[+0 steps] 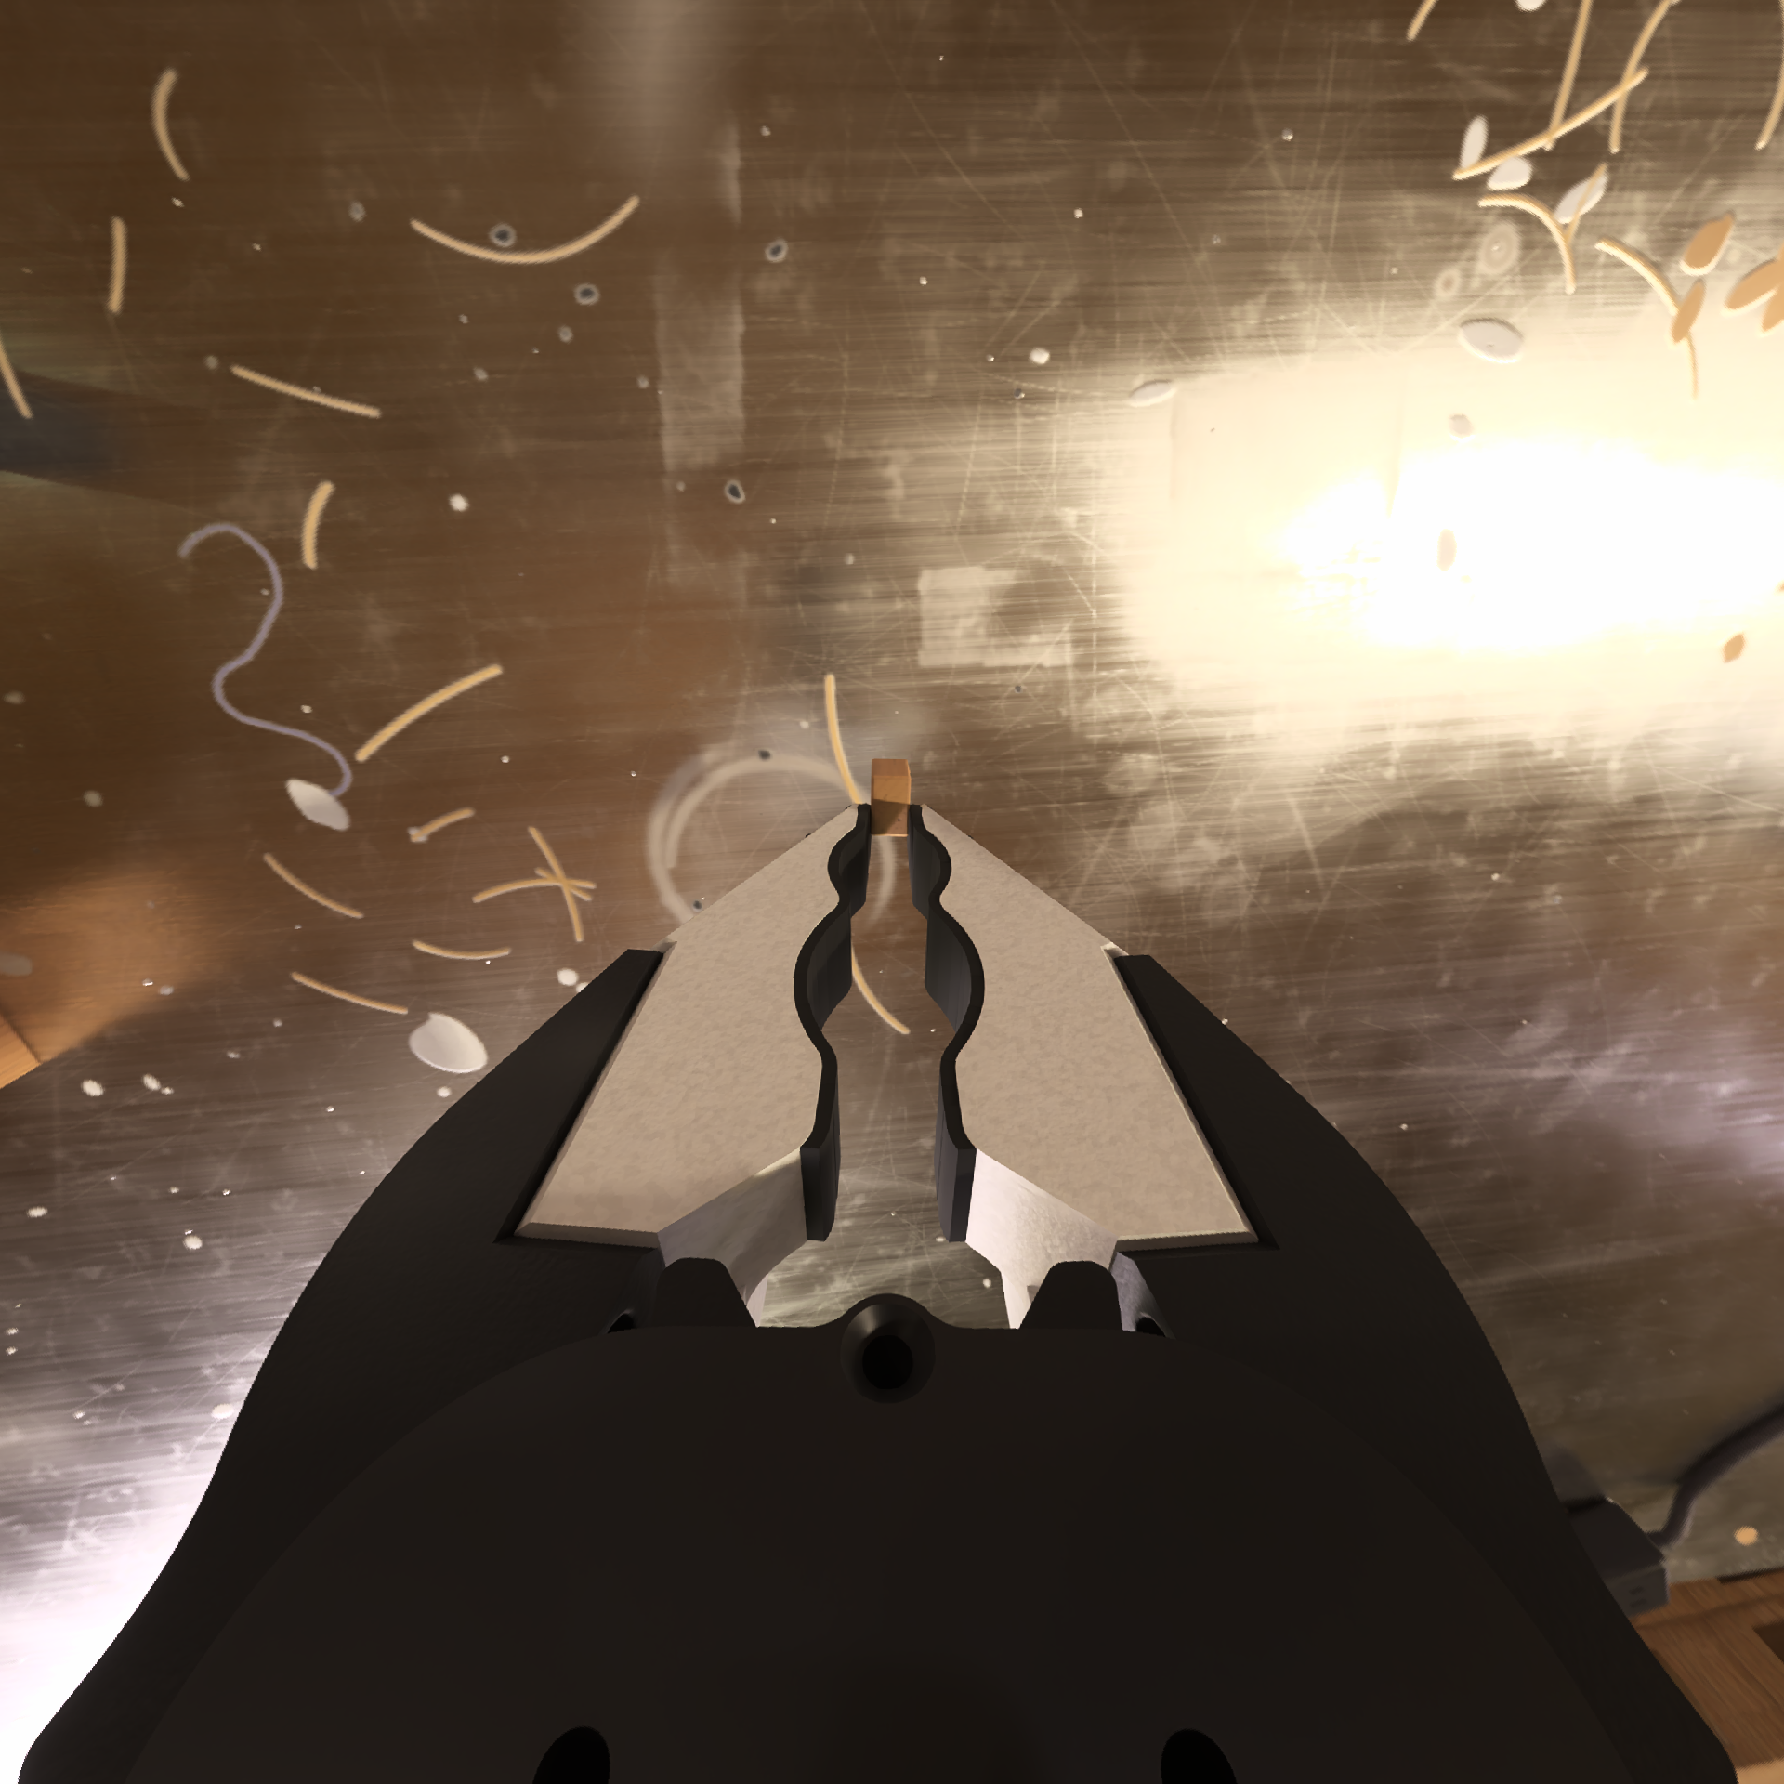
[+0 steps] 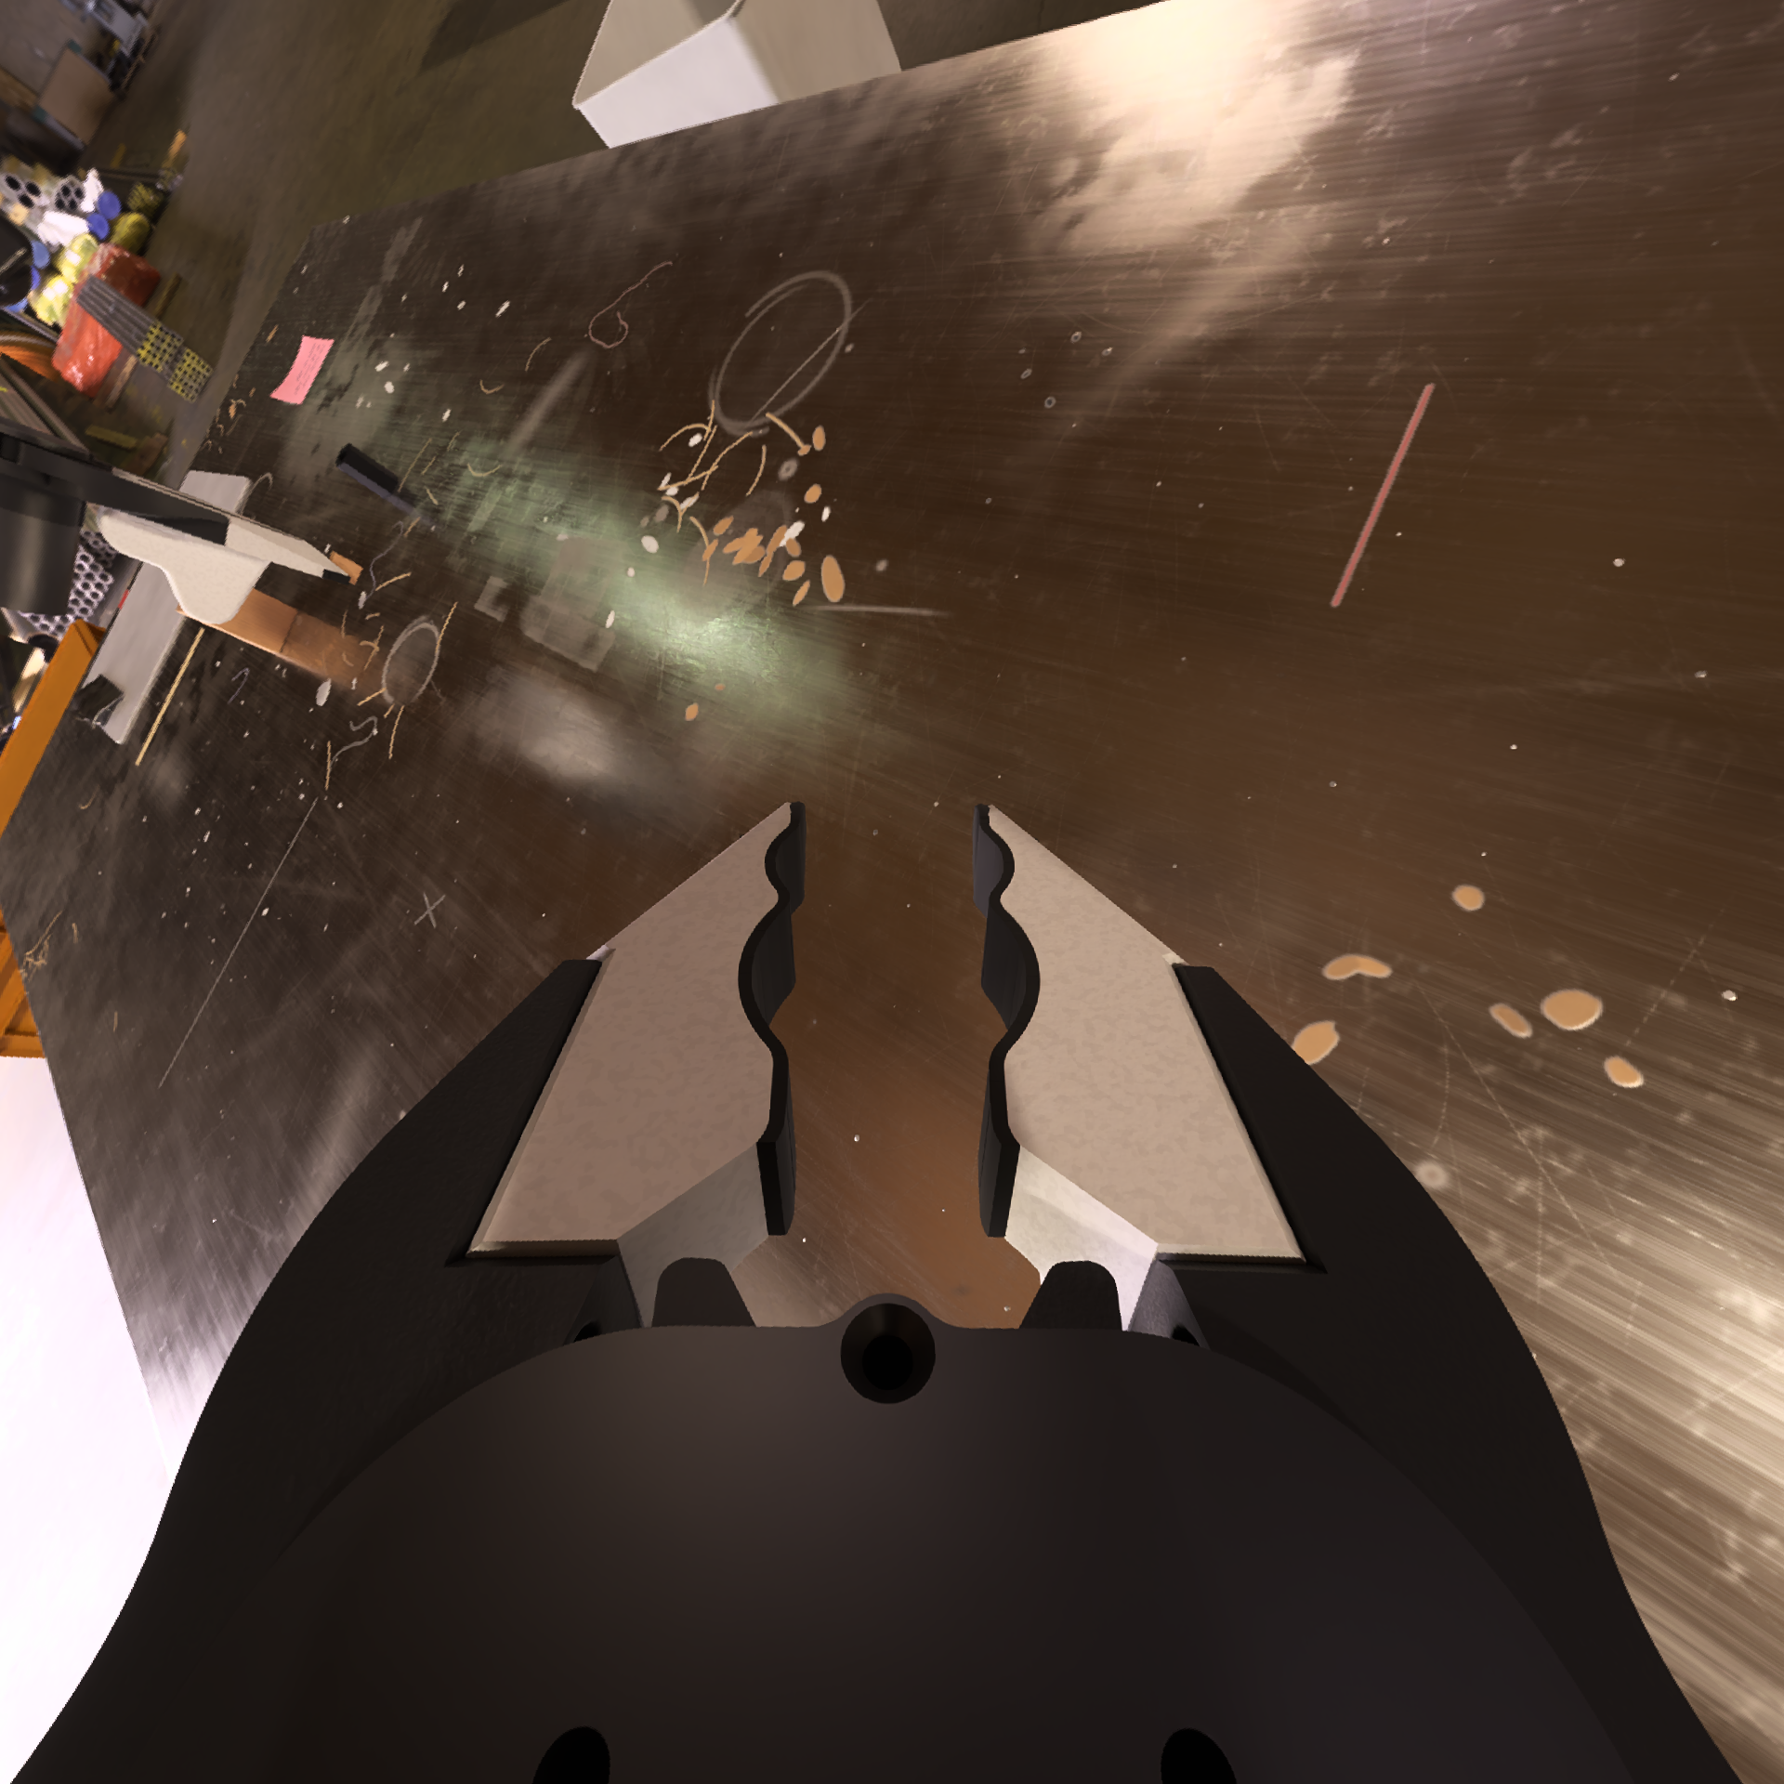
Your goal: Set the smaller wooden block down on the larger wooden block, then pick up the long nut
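My left gripper is shut on the smaller wooden block, a tiny tan cube that sticks out past the fingertips, held above the scratched metal table. A corner of wood at the left edge looks like the larger wooden block. In the right wrist view the left gripper hangs over the larger wooden block at the far left. A dark slim piece, perhaps the long nut, lies just beyond it. My right gripper is open and empty above the table.
A pink note lies at the far left of the table and a white box stands past its far edge. A thin red rod lies at the right. A dark box with a cable sits at the table's edge.
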Available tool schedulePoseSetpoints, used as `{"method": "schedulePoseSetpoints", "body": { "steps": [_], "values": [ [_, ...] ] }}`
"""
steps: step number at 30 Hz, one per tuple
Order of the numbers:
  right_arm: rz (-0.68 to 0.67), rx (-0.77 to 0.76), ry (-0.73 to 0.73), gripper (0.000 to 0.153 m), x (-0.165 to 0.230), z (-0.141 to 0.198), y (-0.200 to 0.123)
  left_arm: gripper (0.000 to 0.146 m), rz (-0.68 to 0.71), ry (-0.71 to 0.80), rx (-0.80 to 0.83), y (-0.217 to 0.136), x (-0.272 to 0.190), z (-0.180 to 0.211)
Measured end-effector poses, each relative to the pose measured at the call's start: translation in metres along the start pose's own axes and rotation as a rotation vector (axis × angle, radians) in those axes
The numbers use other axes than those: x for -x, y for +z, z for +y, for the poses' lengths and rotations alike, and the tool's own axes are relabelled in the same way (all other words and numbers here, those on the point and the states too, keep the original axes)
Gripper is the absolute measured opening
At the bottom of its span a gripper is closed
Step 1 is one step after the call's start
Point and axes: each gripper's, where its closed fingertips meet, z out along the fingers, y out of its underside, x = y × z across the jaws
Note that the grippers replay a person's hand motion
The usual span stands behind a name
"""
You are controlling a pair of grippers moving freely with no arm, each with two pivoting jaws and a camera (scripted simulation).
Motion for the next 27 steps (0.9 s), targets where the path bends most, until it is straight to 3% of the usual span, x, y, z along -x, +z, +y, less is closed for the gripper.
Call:
{"method": "schedulePoseSetpoints", "body": {
  "steps": [12,27],
  "values": [
    [-0.051,0.017,-0.021,0.033,0.003,0.007,0.007,0.007,-0.049,-0.057,-0.05,-0.008,0.04,0.019],
    [-0.06,0.038,-0.036,0.031,0.004,0.012,0.018,0.007,-0.103,-0.238,-0.088,-0.033,0.165,0.061]
  ]
}}
